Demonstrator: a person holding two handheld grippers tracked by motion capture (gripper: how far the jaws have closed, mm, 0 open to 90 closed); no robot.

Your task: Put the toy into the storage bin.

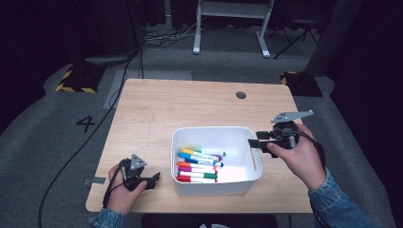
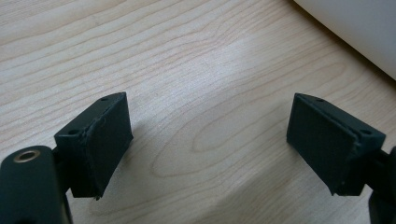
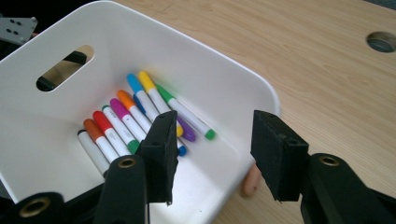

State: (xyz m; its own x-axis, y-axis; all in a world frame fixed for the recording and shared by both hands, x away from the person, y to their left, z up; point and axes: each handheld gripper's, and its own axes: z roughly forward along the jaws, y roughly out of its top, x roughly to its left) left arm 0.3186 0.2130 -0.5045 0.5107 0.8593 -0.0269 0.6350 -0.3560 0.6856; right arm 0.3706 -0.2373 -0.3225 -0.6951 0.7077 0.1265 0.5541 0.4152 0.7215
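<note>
Tongs on the right (image 1: 253,142) sit at the right rim of the white bin (image 1: 247,183), centre-right of the high view, jaws apart with nothing between them. In the right gripper view these right tongs (image 3: 212,156) hang over the bin's near wall (image 3: 42,135), pads clear of it. Left tongs (image 1: 156,179) rest low at lower left of the high view, near the worktop's (image 1: 157,109) front edge, jaws spread and empty; left gripper view shows the same gap (image 2: 208,149) over bare wood, bin corner (image 2: 359,32) at upper right.

Markers (image 1: 199,166) lie in a loose row on the bin floor, left half, caps in green, blue, yellow, orange, pink, red and purple. Print on their white barrels too small to read. Floor at left of the high view carries a painted "4" (image 1: 85,123). Cable hole (image 1: 241,95) near the worktop's far edge.
</note>
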